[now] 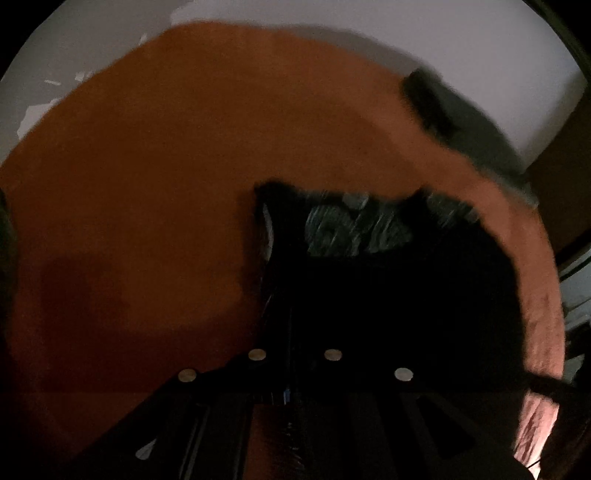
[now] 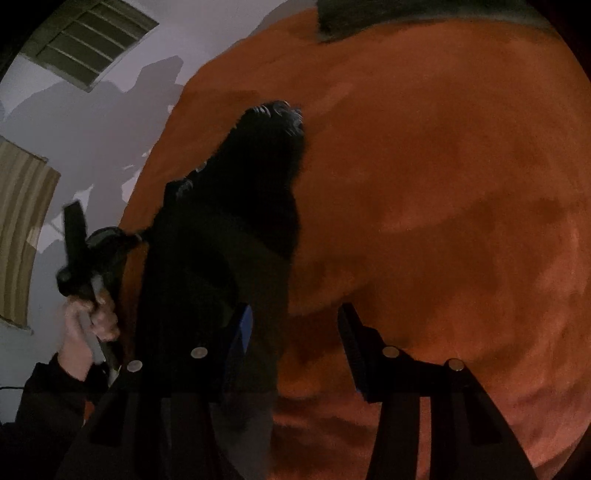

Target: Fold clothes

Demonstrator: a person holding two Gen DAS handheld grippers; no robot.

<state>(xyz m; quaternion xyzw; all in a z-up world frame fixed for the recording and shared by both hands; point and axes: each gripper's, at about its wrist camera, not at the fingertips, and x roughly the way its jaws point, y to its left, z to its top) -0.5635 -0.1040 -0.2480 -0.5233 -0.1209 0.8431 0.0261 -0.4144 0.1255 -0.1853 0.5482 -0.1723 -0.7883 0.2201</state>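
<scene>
A black garment (image 1: 388, 288) with a grey print near its top edge lies on an orange blanket (image 1: 147, 184). In the left wrist view my left gripper (image 1: 291, 332) has its fingers drawn together on the garment's left edge. In the right wrist view the same black garment (image 2: 240, 206) rises in a dark fold and drapes over the left finger (image 2: 240, 332) of my right gripper (image 2: 295, 332), whose fingers stand wide apart with orange blanket showing between them. A hand (image 2: 85, 325) at the far left holds the left gripper (image 2: 92, 251) against the garment's edge.
A second dark grey-green cloth (image 1: 461, 122) lies at the blanket's far edge and also shows as the cloth (image 2: 369, 14) at the top of the right wrist view. A pale wall (image 2: 110, 129) with a louvred vent (image 2: 88, 40) stands behind. Everything is dim and blurred.
</scene>
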